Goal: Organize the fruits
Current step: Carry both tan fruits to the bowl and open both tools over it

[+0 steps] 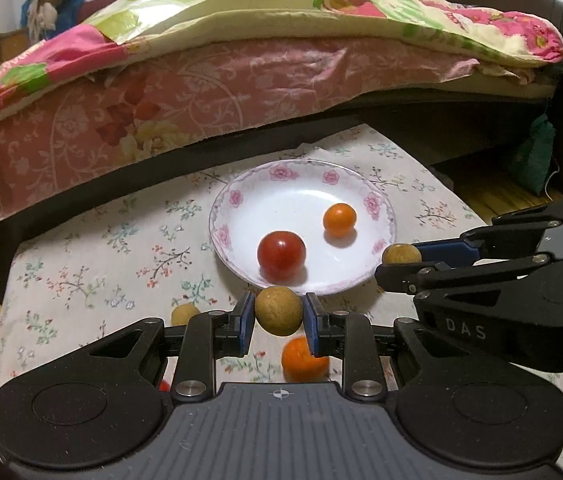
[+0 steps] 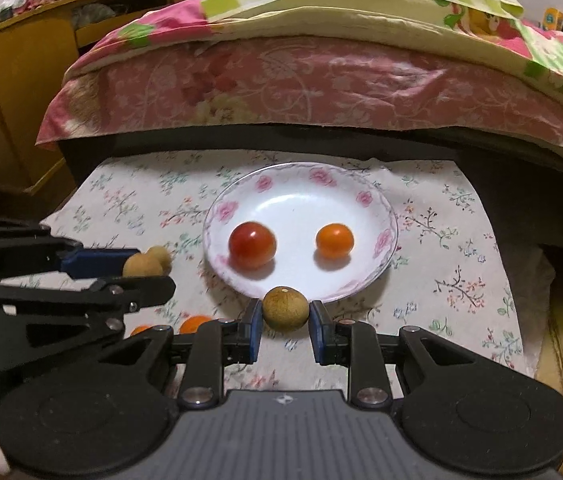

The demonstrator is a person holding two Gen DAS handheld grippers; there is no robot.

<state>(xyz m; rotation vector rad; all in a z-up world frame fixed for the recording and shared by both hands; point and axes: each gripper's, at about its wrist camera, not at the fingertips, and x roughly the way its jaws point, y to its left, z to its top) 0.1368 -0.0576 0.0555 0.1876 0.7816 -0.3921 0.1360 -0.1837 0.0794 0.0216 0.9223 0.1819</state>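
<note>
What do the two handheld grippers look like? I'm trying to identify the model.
Both the left gripper and right gripper match: matte black linkage arms with silver pivot bolts, blue finger pads, a ribbed grey base, and white "DAS" lettering on the side.

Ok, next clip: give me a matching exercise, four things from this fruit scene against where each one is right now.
Things:
1. red tomato
2. brown fruit
3. second brown fruit
4. third brown fruit

Places:
A. lying on the floral cloth
B. clamped in the right gripper
C. on the plate
D. clamped in the left gripper

Pairs: 1-C, 2-D, 3-B, 4-A
</note>
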